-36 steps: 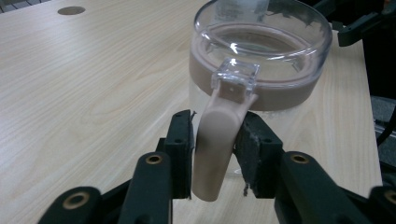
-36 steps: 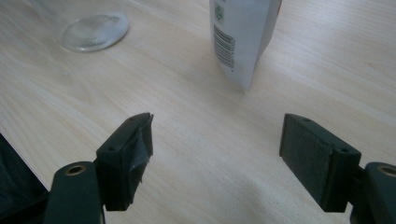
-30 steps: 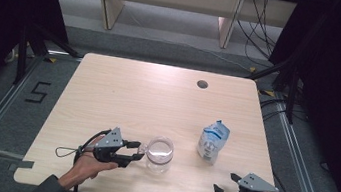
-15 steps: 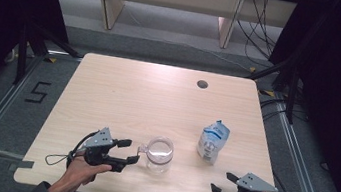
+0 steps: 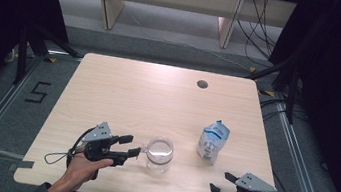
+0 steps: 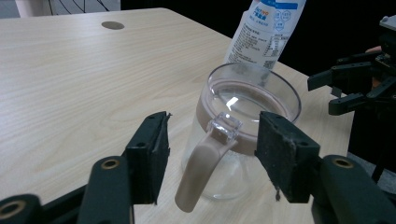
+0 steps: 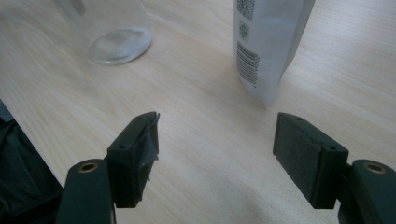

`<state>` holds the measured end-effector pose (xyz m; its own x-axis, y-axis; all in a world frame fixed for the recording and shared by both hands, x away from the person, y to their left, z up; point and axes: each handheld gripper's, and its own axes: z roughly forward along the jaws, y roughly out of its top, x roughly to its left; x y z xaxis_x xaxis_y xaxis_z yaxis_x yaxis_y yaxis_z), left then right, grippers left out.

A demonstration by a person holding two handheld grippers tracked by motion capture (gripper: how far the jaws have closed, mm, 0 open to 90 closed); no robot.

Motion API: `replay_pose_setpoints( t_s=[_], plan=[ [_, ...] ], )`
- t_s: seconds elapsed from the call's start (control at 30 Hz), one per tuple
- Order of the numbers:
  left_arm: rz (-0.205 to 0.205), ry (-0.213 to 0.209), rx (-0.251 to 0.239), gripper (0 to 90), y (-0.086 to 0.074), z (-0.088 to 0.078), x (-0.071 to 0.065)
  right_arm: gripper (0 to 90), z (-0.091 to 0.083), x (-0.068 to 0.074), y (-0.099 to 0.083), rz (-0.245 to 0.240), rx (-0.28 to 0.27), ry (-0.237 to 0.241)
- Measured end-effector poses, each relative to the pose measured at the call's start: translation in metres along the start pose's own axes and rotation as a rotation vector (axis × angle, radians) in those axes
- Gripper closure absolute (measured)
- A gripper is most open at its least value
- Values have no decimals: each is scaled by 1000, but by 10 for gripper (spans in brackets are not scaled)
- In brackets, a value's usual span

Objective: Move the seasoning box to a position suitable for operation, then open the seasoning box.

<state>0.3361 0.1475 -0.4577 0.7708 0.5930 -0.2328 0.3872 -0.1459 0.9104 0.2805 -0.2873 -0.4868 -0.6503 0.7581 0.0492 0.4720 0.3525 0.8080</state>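
A clear glass cup (image 5: 159, 152) with a tan band and a tan handle (image 6: 204, 161) stands near the table's front edge. In the left gripper view my left gripper (image 6: 215, 125) straddles that handle. Its jaws have just been closing, but both pads still stand clear of the handle, so it is open. From above, the left gripper (image 5: 134, 145) sits just left of the cup. A white and blue pouch (image 5: 213, 141) stands upright to the cup's right. My right gripper (image 5: 219, 181) rests at the front right corner, open and with nothing between its fingers (image 7: 135, 154).
The wooden table (image 5: 123, 94) has a round cable hole (image 5: 202, 84) near its far edge. The right gripper view looks at the pouch (image 7: 271, 46) and the cup's base (image 7: 119, 42). Dark curtains and metal frame legs stand beyond the table.
The left gripper drew back a little from the cup, then came toward its handle again, slightly higher. The right gripper kept still.
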Motion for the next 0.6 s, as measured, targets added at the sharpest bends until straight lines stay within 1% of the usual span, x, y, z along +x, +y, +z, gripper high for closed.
replay_pose_setpoints(
  t_s=[0.03,0.07,0.1,0.13,0.17,0.2,0.27,0.3,0.33,0.37,0.4,0.43,0.47,0.5,0.53,0.57,0.6],
  plan=[
    [-12,4,-3,446,1,0,-1,321,0,0,0,0,0,-1],
    [3,1,-4,450,2,0,-1,321,0,0,0,-10,1,5],
    [8,-8,-9,456,2,1,-1,320,0,1,0,4,4,0],
    [9,-3,-9,469,3,1,-2,321,0,3,0,31,10,3],
    [-1,1,-12,474,3,2,-3,320,1,2,0,13,7,7],
    [17,3,0,476,4,2,-3,320,1,1,1,-1,-1,-3],
    [21,2,4,479,4,3,-4,320,1,1,1,-1,2,-8],
    [10,6,3,478,4,4,-5,320,1,2,1,6,2,2],
    [23,-8,-2,478,5,5,-5,320,1,3,1,10,11,-2],
    [24,-7,-3,483,5,5,-5,320,2,2,1,-5,-2,-4],
    [26,0,3,489,6,5,-6,320,2,2,2,-5,0,-3],
    [24,4,4,500,7,5,-6,320,2,3,2,-5,2,0],
    [35,0,0,514,8,6,-6,320,3,2,2,-10,1,3],
    [39,5,3,524,9,6,-6,320,3,3,2,0,11,9],
    [38,3,-4,545,9,6,-6,320,3,3,2,-2,9,10],
    [46,11,-1,575,10,6,-7,320,3,2,2,-12,5,4],
    [42,17,-2,608,11,7,-7,320,3,3,2,0,9,13]
  ],
)
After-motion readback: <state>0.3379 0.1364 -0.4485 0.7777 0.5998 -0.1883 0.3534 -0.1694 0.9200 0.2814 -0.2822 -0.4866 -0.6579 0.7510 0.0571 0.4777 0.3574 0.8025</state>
